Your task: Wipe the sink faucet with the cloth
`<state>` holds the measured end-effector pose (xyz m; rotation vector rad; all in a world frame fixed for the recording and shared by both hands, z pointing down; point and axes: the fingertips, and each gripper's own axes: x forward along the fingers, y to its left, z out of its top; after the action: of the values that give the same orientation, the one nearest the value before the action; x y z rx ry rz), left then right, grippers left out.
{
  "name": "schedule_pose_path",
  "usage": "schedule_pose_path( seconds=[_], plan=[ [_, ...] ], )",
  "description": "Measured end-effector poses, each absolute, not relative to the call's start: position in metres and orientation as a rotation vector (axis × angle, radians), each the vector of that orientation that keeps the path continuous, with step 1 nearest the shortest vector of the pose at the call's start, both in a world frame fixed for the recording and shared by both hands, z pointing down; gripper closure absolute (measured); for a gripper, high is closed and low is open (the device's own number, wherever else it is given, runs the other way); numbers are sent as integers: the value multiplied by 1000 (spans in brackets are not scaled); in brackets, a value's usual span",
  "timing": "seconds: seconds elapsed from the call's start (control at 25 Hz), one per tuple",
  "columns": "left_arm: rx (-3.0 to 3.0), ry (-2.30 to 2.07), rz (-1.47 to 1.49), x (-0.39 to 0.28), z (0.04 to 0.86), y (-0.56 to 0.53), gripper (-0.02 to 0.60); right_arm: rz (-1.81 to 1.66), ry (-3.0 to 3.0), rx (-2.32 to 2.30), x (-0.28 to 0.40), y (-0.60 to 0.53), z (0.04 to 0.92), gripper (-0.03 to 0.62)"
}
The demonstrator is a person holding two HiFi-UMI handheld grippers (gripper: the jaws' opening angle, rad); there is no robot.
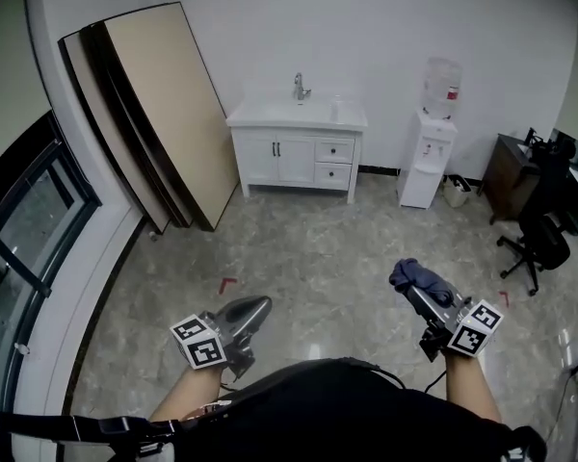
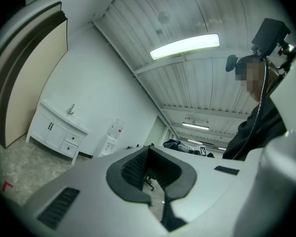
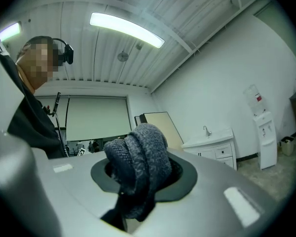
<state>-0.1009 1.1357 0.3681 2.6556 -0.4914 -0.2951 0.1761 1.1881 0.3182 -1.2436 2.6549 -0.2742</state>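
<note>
- Underfoot, a grey marbled floor (image 1: 318, 248) runs from the person to the far white wall, with small red corner marks on it.
- Against the left wall lean large flat boards (image 1: 159, 114), tan-faced and dark-edged, with their feet on the floor.
- Centred on the far wall stands a white vanity (image 1: 294, 157) with doors on its left and drawers on its right; it is well apart from both grippers.
- Right of the vanity stands a white dispenser (image 1: 430, 157) with a bottle on top.
- At the right edge, a black chair (image 1: 539, 243) sits beside a dark desk (image 1: 506, 171).
- Low in the head view, the left gripper (image 1: 255, 308) is held over the floor and points up and ahead. Its jaws meet at the tips, leaving only a hollow between the dark pads. Nothing sits in the hollow, and the room shows through it.
- The right gripper (image 1: 419, 295) is raised the same way on the other side, its jaws clamped on the cloth (image 1: 414, 274).
- That cloth is dark blue-grey knit, bunched into a thick roll. It bulges out past the jaw tips and touches nothing else.
- Smallest, the chrome faucet (image 1: 300, 88) stands upright at the back of the vanity top, against the wall and far from the cloth.
</note>
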Motion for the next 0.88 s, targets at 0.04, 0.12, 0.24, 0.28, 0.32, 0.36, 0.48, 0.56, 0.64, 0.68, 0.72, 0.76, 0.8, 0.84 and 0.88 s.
schedule_pose_path(
  seconds=[0.04,0.12,0.24,0.28,0.32,0.36,0.48,0.56,0.64,0.68,0.72,0.76,0.8,0.84,0.88],
  plan=[
    [2661,-493,-297,-113,365,1120,581,-261,2651,-1240,164,1174,313,482],
    [2664,-493,-304,-138,362,1093,581,-251,2657,-1237,138,1149,309,482],
    [2660,-490,-312,-165,362,1060,581,-275,2668,-1248,111,1114,313,482],
    [2659,-488,-310,-171,363,1050,581,-287,2666,-1251,105,1102,314,482],
    [2659,-487,-307,-177,365,1041,581,-296,2665,-1249,98,1091,317,482],
    [2659,-487,-302,-183,368,1032,581,-303,2666,-1244,91,1081,319,482],
    [2645,-499,-297,-200,376,1006,581,-316,2690,-1213,69,1050,325,482],
    [2628,-517,-309,-209,380,989,581,-326,2718,-1196,59,1030,329,482],
    [2613,-536,-320,-212,384,976,581,-338,2735,-1182,57,1011,332,482],
    [2608,-547,-321,-212,386,970,581,-346,2735,-1174,60,1002,334,482],
    [2603,-559,-320,-211,388,964,581,-356,2731,-1164,63,992,335,482],
    [2599,-572,-315,-210,391,958,581,-365,2726,-1151,67,982,337,482],
    [2595,-588,-308,-208,393,951,581,-372,2725,-1135,70,972,339,482],
    [2591,-606,-301,-206,395,943,581,-378,2728,-1115,72,961,341,482],
    [2589,-626,-298,-202,397,934,581,-380,2737,-1092,75,950,343,482]
  ],
)
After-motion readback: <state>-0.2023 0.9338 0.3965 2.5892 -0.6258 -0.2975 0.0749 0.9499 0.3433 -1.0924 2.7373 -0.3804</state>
